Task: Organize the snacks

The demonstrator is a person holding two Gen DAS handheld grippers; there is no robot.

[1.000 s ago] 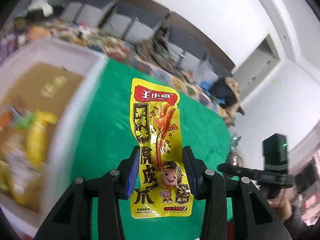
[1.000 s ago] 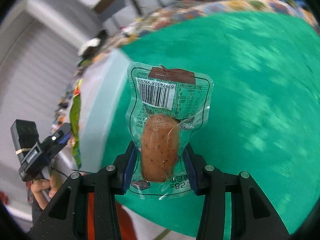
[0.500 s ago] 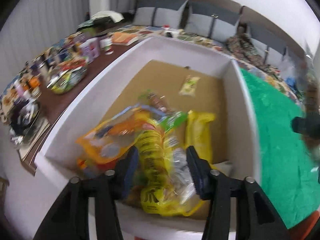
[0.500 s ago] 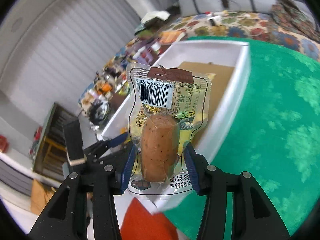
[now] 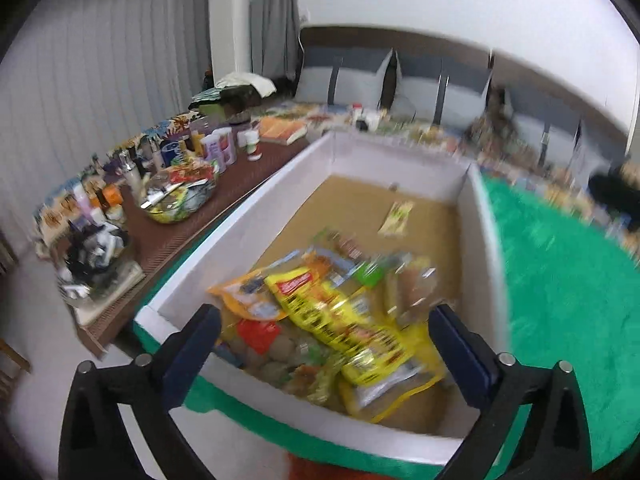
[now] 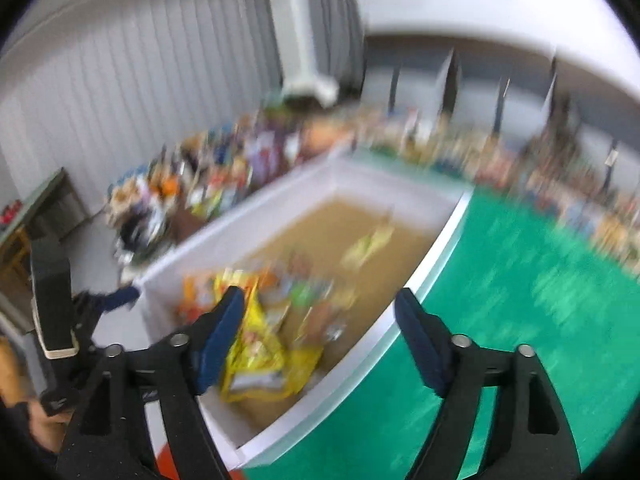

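Observation:
A white box (image 5: 256, 216) with a brown floor stands on the green cloth (image 5: 568, 280). Its near end holds a pile of snack packets; a yellow packet (image 5: 340, 320) lies on top, with a clear sausage pouch (image 5: 412, 288) beside it. A small yellow packet (image 5: 396, 218) lies alone at the far end. My left gripper (image 5: 326, 344) is open and empty over the box's near end. My right gripper (image 6: 320, 332) is open and empty above the same box (image 6: 424, 292), in a blurred view; the pile (image 6: 260, 344) shows between its jaws.
A brown side table (image 5: 224, 208) left of the box carries bottles, jars, a glass bowl (image 5: 176, 200) and a book. Grey cushions and a patterned cover lie behind. The other gripper (image 6: 56, 320) shows at the left of the right wrist view.
Both grippers swung from the green cloth to over the box. The left let go of the yellow packet and the right let go of the sausage pouch; both jaws now stand wide open.

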